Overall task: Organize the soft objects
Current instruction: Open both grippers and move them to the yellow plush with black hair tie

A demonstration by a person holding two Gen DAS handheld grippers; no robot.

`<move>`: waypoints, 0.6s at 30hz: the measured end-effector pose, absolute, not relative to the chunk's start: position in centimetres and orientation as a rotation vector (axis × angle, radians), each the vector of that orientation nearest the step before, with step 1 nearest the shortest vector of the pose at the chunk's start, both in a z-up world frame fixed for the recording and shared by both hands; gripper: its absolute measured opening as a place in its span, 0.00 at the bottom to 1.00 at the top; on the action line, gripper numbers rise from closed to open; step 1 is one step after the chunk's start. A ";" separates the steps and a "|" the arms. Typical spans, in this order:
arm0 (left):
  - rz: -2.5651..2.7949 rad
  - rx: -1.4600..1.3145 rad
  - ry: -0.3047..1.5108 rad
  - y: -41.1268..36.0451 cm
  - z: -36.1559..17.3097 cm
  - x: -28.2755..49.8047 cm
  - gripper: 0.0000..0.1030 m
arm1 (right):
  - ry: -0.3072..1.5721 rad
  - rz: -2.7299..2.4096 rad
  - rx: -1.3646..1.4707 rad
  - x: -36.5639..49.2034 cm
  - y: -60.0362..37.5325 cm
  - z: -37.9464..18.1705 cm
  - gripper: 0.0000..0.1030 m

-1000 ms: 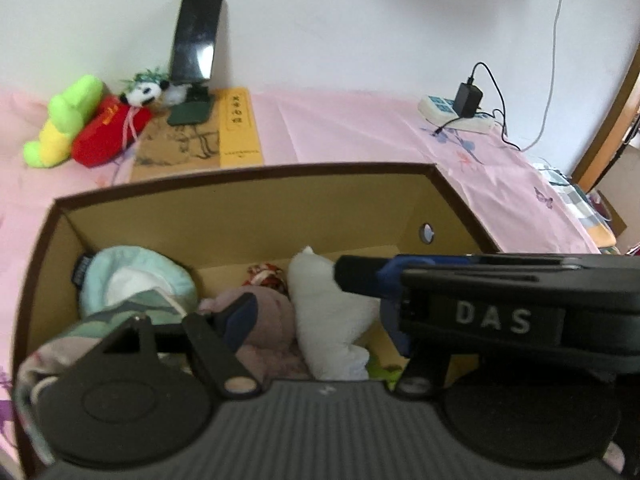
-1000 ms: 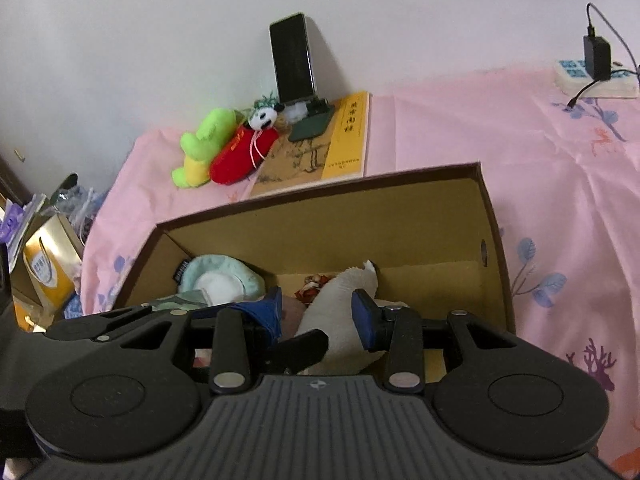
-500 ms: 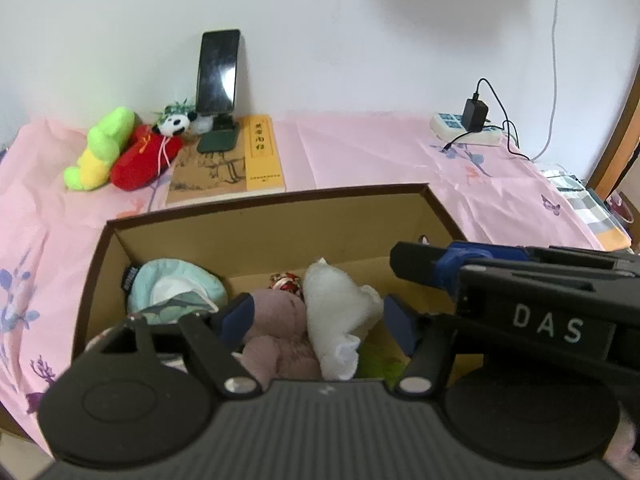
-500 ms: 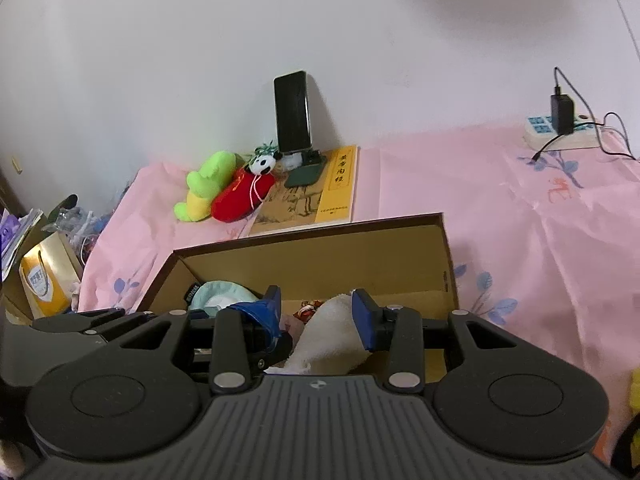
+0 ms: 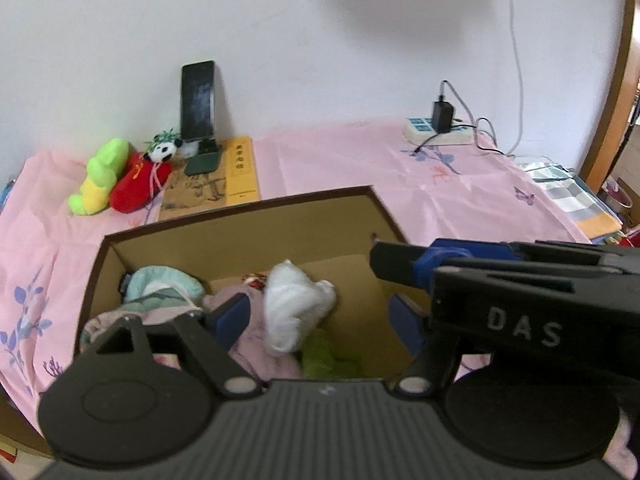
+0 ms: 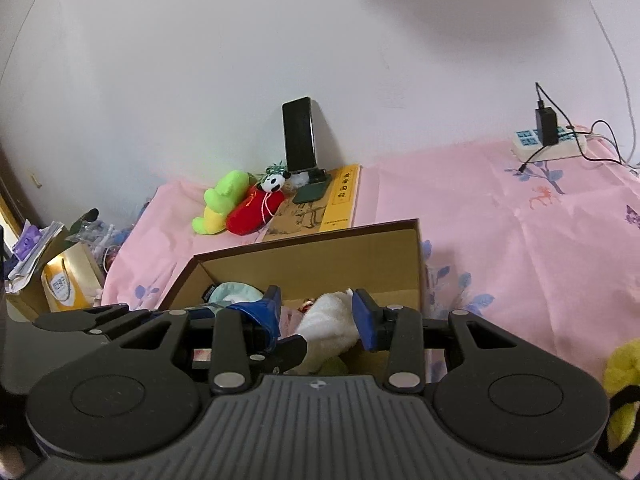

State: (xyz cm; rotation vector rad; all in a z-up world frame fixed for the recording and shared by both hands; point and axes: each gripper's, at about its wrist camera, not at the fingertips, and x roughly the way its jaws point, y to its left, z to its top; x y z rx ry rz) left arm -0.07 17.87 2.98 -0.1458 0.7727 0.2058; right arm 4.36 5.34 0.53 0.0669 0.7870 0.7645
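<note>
now both grippers, left gripper [image 5: 316, 316] and right gripper [image 6: 316, 316], are rising away from the cardboard box [image 5: 248, 236] with jaws released and empty, suggesting the white plush [image 5: 294, 306] is stowed and the next toy is due.

- The box [image 5: 256, 236] has its near wall hidden behind the left gripper.
- The yellow toy [image 6: 624, 384] is cut off at the picture's right edge.
- The book [image 5: 224, 176] has lettering too small to read.

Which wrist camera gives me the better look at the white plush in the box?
The left wrist view: the white plush lies almost fully exposed inside the cardboard box. In the right wrist view the white plush shows only partly, between the open fingers of the right gripper, its lower end hidden.
</note>
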 end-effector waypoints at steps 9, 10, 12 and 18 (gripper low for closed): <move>0.109 -0.134 0.753 10.7 3.5 -0.1 0.73 | 0.830 0.741 0.080 5.4 -1.4 0.4 0.23; 0.095 -0.132 0.753 9.7 3.4 0.1 0.73 | 0.838 0.737 0.083 5.6 -2.2 0.3 0.23; 0.062 -0.125 0.751 7.9 3.1 0.4 0.73 | 0.855 0.722 0.084 6.1 -3.9 0.0 0.23; -0.028 -0.112 0.770 2.9 1.5 1.6 0.73 | 0.885 0.670 0.065 7.1 -9.2 -1.7 0.22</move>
